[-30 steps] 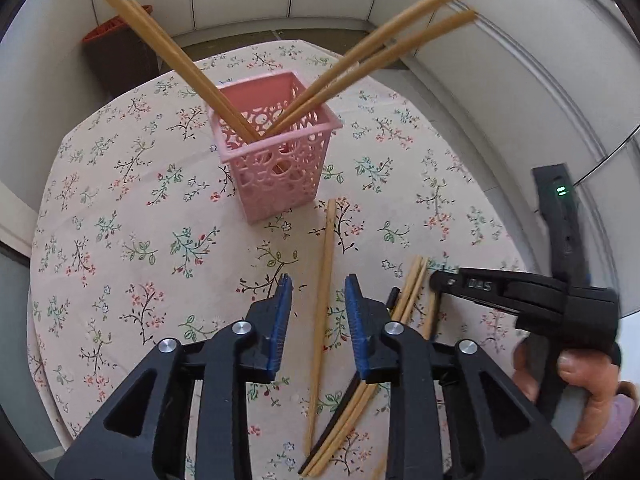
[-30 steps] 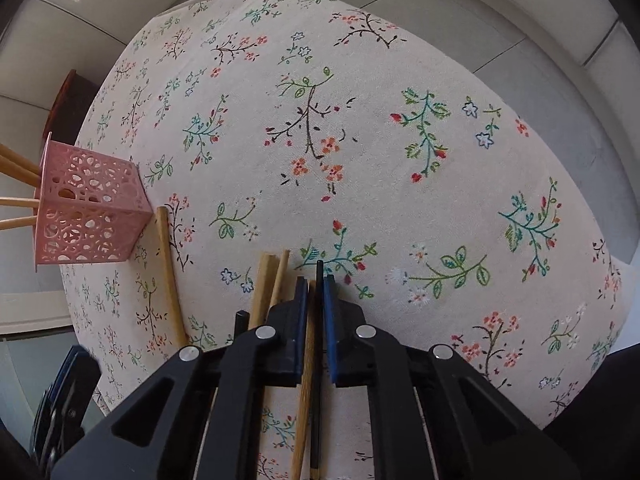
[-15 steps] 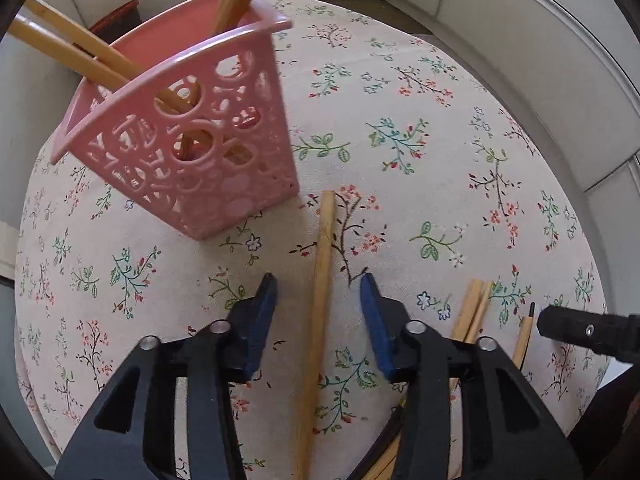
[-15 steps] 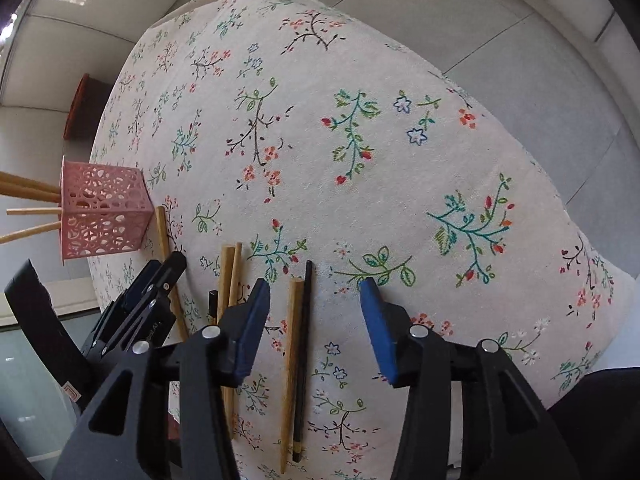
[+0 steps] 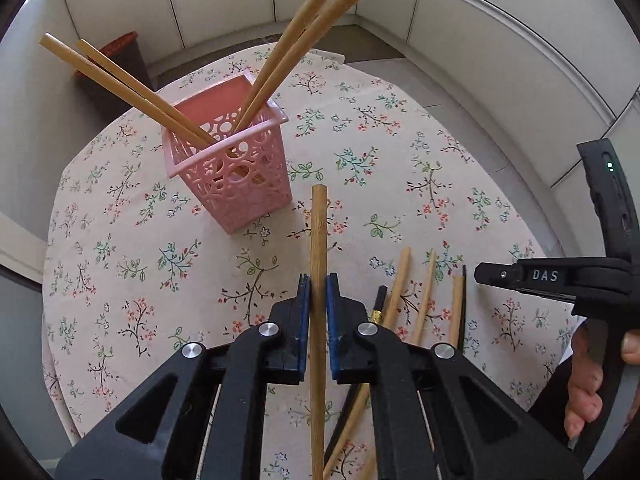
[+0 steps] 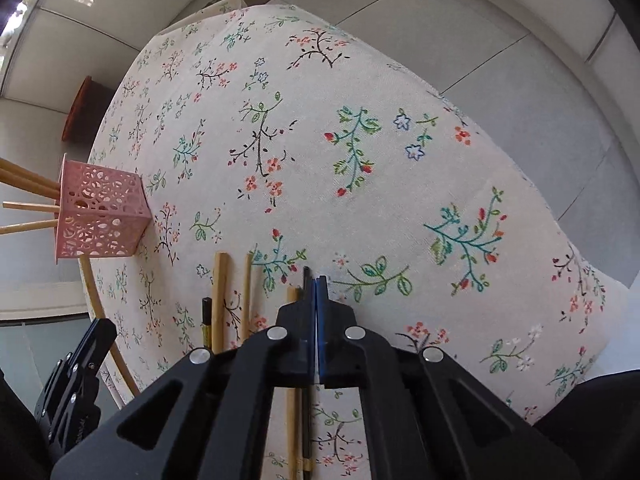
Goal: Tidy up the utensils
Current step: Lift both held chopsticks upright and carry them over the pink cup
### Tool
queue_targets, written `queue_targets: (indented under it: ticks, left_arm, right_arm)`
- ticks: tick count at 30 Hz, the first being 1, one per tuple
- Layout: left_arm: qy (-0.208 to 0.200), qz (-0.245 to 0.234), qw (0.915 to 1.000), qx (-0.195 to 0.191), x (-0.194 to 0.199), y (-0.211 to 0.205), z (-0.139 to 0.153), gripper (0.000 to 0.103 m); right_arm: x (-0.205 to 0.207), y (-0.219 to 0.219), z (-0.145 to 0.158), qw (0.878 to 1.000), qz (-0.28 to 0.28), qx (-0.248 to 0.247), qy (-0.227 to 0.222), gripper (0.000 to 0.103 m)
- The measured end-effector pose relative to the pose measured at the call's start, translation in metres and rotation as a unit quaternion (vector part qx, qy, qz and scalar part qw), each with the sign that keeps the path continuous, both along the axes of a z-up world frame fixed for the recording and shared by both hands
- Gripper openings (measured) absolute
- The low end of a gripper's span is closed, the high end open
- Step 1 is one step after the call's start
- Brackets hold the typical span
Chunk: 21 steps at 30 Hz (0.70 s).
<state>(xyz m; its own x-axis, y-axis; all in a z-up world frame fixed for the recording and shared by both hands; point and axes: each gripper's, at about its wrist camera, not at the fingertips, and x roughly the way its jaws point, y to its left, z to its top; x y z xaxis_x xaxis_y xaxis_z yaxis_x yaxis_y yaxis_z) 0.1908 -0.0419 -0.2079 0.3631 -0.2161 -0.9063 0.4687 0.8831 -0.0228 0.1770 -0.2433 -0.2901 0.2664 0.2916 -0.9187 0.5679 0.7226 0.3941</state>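
While left claw [image 5: 319,294] clamps chopstick [image 5: 319,240], right claw [image 6: 316,292] seems empty.

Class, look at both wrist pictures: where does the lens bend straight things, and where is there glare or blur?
Left wrist view: the straight wooden chopsticks in the pink perforated plastic basket look bowed, wall panels curve, dark corners. Right wrist view: the floral tablecloth bulges like a dome, and a ceiling light glares at the upper left. Both views are sharp and evenly daylit.
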Motion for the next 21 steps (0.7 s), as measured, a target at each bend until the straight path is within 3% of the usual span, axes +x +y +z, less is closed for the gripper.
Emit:
queue_targets:
  ticks: [8, 15, 21]
  left_arm:
    - [0.007, -0.001, 1.0, -0.005, -0.002, -0.008, -0.004, 0.007]
    - [0.003, 0.003, 0.9999, -0.015, -0.001, -0.005, -0.005, 0.007]
    - [0.018, -0.001, 0.9998, -0.012, 0.003, -0.003, -0.009, 0.008]
  right_arm:
    - [-0.013, 0.004, -0.001, 0.999, 0.0, 0.034, 0.017, 0.011]
    - [-0.001, 0.013, -0.01, 0.999, 0.01, 0.014, 0.031, 0.01]
    - [0.017, 0.031, -0.01, 0.998, 0.034, -0.047, 0.036, 0.005]
